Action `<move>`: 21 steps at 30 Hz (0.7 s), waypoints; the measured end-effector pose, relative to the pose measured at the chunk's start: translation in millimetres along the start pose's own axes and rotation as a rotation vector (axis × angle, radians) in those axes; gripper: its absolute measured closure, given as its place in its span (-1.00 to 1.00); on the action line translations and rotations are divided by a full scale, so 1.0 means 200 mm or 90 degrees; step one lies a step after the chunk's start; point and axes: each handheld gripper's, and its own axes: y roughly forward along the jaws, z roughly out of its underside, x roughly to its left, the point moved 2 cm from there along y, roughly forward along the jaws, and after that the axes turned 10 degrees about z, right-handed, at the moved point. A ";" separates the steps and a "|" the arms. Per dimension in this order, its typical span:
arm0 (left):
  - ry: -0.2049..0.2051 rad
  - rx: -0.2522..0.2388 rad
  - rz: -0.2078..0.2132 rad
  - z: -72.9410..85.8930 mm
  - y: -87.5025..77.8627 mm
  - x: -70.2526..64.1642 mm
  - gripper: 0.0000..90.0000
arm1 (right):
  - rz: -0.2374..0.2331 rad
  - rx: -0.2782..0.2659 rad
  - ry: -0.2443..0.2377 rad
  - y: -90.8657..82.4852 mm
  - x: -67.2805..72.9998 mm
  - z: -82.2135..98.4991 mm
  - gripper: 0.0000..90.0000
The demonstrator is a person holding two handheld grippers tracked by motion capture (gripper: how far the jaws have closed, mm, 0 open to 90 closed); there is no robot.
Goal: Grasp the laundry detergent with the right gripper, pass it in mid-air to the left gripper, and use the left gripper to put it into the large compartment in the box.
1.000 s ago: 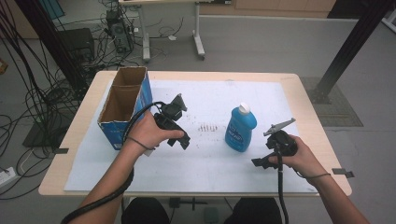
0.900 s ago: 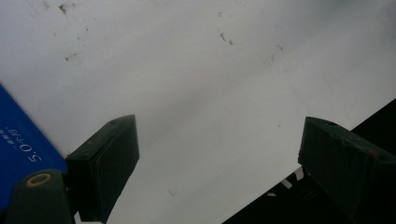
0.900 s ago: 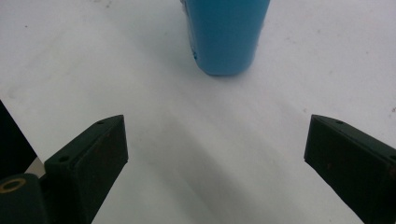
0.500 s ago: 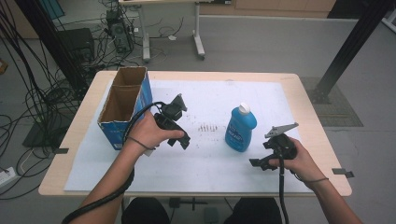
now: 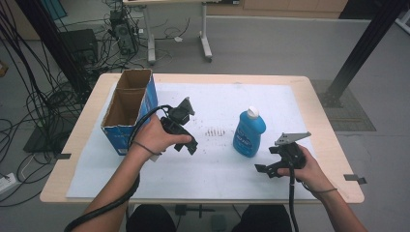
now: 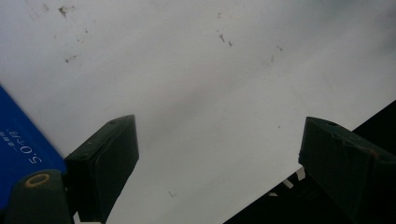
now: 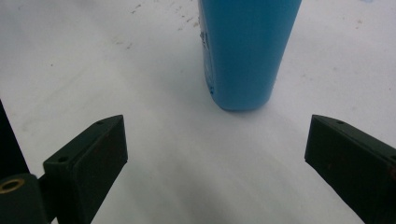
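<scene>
a white sheet covers my wooden worktop [image 5: 319, 104]; grey floor and cables lie around. the blue bottle [image 5: 249, 133] stands upright, cap up, right of centre. my right tongs [image 7: 215, 154] gape empty just before it; my left tongs [image 6: 217, 154] gape empty beside the cardboard box [image 5: 128, 111].

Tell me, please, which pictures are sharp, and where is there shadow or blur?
High view: evenly lit and fairly sharp, with the blue bottle clear. Right gripper view: bottle edges soft, a faint shadow at its base. Left gripper view: hazy, with the white mat dim toward the top right.
</scene>
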 end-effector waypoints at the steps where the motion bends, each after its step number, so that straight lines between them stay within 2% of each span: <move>1: 0.001 -0.001 0.000 0.00 0.00 0.00 -0.73 | 0.000 -0.007 0.001 0.00 0.00 0.00 -0.88; 15: 0.004 -0.003 -0.002 0.00 0.00 -0.02 -0.73 | 0.009 -0.100 0.021 0.00 0.01 0.01 -0.88; 21: 0.006 -0.004 -0.002 0.01 -0.01 -0.03 -0.73 | 0.016 -0.119 0.013 0.01 0.01 0.03 -0.89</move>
